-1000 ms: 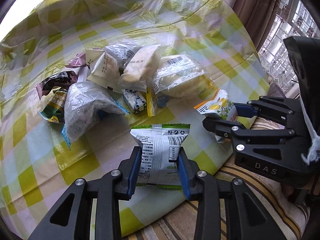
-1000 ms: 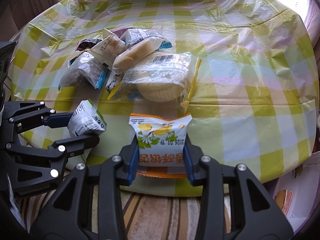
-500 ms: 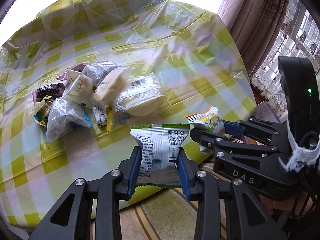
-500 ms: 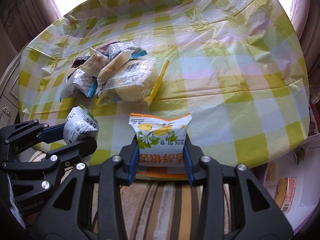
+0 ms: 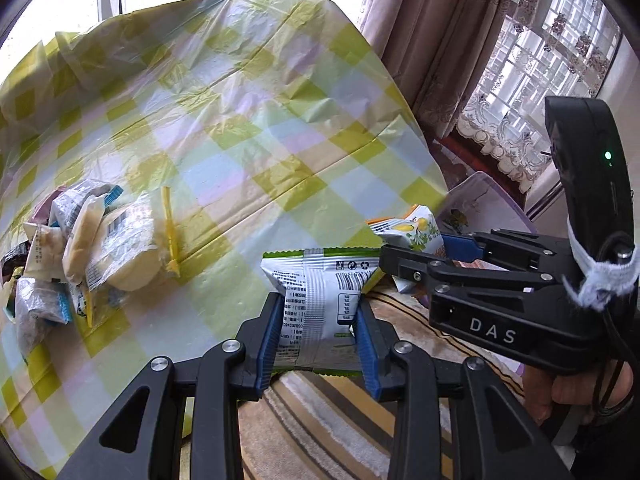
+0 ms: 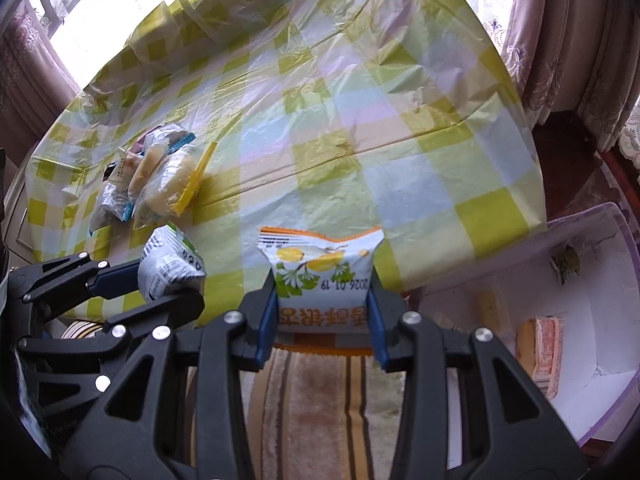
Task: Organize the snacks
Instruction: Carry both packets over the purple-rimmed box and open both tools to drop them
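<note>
Both grippers carried off counter edge since a second ago; snack pile now farther off, at 9 o'clock. Left gripper clamped on green-white packet, held above striped rug. Right gripper clamped on orange-white packet. White box with purple rim at 3 o'clock, few snacks inside.

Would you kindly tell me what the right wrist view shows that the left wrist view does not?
Only the right wrist view shows inside the white box, where packets lie. Only the left wrist view shows the latticed window and the hand on the right gripper. Both show the left gripper shut on the green packet, the right gripper on the orange packet, and the snack pile on the checked tablecloth.
</note>
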Demonstrator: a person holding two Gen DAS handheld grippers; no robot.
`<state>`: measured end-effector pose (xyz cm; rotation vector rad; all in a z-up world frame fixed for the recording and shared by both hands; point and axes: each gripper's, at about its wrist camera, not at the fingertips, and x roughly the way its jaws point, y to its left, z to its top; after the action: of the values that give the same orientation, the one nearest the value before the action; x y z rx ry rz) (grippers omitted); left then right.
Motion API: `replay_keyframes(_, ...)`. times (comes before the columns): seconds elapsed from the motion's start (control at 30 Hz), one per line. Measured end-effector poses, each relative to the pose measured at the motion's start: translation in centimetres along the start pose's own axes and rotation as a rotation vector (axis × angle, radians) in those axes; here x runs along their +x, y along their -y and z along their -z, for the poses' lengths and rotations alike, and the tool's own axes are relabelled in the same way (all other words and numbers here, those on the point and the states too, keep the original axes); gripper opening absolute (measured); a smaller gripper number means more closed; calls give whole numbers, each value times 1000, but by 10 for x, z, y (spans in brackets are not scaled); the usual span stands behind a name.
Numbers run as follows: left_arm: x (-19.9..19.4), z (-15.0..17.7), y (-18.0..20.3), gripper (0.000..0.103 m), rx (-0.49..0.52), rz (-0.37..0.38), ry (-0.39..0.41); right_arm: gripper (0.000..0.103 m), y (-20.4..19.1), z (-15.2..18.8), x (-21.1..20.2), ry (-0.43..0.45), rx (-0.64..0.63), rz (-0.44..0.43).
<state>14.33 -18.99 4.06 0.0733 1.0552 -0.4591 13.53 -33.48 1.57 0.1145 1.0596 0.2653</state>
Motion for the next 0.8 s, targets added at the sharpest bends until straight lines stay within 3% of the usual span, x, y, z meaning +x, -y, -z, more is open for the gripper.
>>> replay_keyframes(0.43, 41, -27, 68, 37, 112, 140, -72, 43, 108, 6, -18, 28, 166, 161)
replay_keyframes(0.67, 55, -34, 88, 38, 132, 223, -108, 44, 127, 8, -22, 41, 208, 200)
replay_keyframes(0.8, 56, -34, 86, 38, 118, 233, -107, 55, 128, 6, -24, 50, 215, 209)
